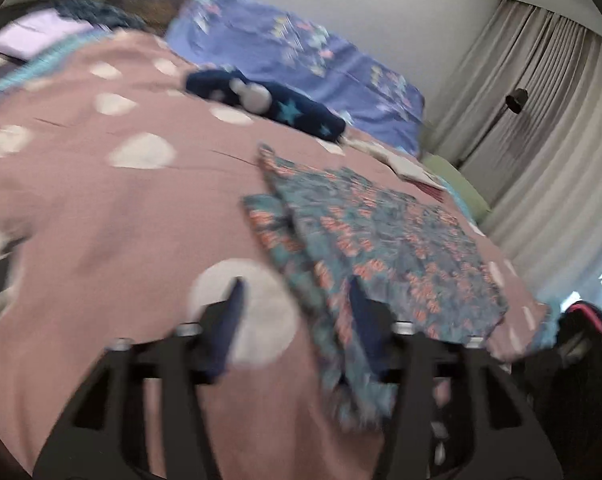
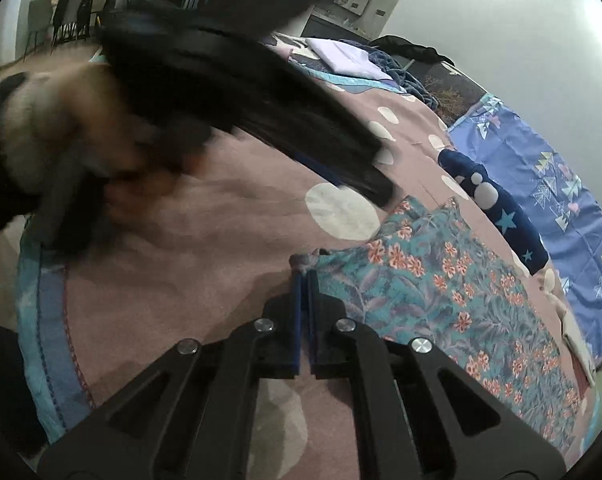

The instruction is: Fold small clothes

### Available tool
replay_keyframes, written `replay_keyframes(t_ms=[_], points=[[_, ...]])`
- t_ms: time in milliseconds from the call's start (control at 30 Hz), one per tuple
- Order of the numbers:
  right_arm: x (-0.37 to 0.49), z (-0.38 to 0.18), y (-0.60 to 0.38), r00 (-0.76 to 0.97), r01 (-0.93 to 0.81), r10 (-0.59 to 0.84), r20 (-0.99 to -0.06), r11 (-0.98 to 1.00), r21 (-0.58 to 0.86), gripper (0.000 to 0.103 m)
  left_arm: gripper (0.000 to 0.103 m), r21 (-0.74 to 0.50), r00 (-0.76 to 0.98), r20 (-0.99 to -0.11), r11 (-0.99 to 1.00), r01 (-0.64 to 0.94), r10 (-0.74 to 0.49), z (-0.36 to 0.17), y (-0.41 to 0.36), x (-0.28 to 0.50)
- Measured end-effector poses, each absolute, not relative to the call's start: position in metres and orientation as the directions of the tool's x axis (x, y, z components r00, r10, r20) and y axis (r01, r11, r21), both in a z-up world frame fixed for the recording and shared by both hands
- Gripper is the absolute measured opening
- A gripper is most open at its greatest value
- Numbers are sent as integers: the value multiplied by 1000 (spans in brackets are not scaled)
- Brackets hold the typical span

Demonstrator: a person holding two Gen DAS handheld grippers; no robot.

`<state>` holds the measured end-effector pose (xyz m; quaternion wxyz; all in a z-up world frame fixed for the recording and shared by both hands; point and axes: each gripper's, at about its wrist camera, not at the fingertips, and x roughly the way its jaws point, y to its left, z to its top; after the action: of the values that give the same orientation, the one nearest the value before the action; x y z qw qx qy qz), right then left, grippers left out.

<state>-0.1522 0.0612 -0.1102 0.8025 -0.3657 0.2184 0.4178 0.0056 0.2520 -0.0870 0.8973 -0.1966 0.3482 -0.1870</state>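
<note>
Floral garment (image 2: 453,292) flat, long axis running away, right hand-held gripper (image 2: 304,274) pinching corner

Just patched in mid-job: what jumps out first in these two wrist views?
The teal floral garment spread on the pink polka-dot bedspread grabs the eye; the right gripper is shut on its near corner. The left gripper hangs open over the garment's edge. Behind lies a navy star-print piece, and dark hair sweeps across the right wrist view.
</note>
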Motion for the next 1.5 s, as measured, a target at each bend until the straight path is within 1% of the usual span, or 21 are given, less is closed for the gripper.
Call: replay_keyframes(t_ms=[167, 233, 267, 333, 400, 467, 533, 567, 633, 700, 800, 933, 1033, 1067, 1100, 1133, 1167, 1200, 1267, 1400, 1500], points=[[-153, -107, 61, 559, -826, 507, -656, 411, -386, 2, 64, -550, 604, -591, 814, 185, -536, -104, 231, 82], [-155, -104, 64, 550, -831, 513, -659, 416, -370, 0, 9, -576, 613, -580, 802, 158, -536, -103, 232, 100], [-157, -101, 66, 545, -834, 525, -654, 415, -363, 0, 7, -602, 616, -564, 784, 150, -551, -101, 234, 105], [-162, -98, 69, 573, -817, 524, -630, 424, -390, 0, 6, -595, 652, -527, 784, 176, -545, -93, 235, 102], [-160, -101, 70, 568, -820, 520, -639, 423, -385, 0, 7, -552, 657, -559, 818, 162, -507, -101, 234, 99], [-153, -106, 67, 536, -837, 515, -669, 426, -343, 0, 7, -602, 627, -572, 790, 117, -529, -117, 242, 101], [-152, -105, 60, 544, -831, 512, -665, 437, -344, 1, 8, -660, 632, -525, 742, 120, -570, -120, 251, 99], [-153, -102, 54, 549, -828, 511, -662, 440, -347, 5, 11, -654, 628, -534, 747, 116, -565, -120, 251, 98], [-155, -100, 46, 586, -804, 491, -644, 453, -385, 42, 12, -642, 620, -545, 756, 124, -565, -119, 247, 96], [-157, -102, 42, 622, -779, 463, -632, 450, -436, 47, 20, -632, 613, -551, 763, 138, -567, -116, 244, 97], [-152, -116, 50, 621, -777, 412, -667, 439, -452, 49, 25, -608, 601, -573, 780, 145, -558, -115, 238, 99], [-143, -122, 69, 635, -762, 399, -661, 462, -453, 49, 30, -600, 579, -584, 783, 164, -570, -113, 235, 105], [-131, -124, 86, 660, -736, 365, -657, 490, -467, 44, 30, -587, 560, -603, 791, 171, -568, -113, 231, 113], [-128, -124, 90, 665, -730, 360, -654, 497, -469, 35, 30, -577, 554, -612, 798, 175, -565, -112, 229, 117], [-124, -124, 92, 668, -725, 352, -655, 504, -469, 13, 27, -573, 554, -614, 800, 176, -562, -111, 228, 118], [-119, -121, 92, 678, -711, 343, -650, 530, -462, 10, 22, -570, 560, -616, 804, 168, -554, -111, 227, 121], [-116, -117, 88, 664, -720, 362, -655, 546, -428, 9, 11, -573, 561, -616, 803, 162, -553, -111, 226, 123], [-114, -110, 84, 650, -725, 382, -657, 569, -387, 8, 9, -574, 563, -614, 802, 163, -554, -110, 225, 123], [-111, -95, 71, 642, -723, 424, -638, 612, -320, 8, 8, -561, 582, -607, 811, 168, -540, -104, 222, 122], [-109, -76, 58, 651, -714, 456, -607, 640, -285, 8, 8, -556, 607, -588, 812, 177, -535, -86, 217, 122], [-108, -65, 47, 648, -712, 483, -588, 659, -243, 8, 8, -516, 615, -594, 832, 201, -518, -67, 206, 121]])
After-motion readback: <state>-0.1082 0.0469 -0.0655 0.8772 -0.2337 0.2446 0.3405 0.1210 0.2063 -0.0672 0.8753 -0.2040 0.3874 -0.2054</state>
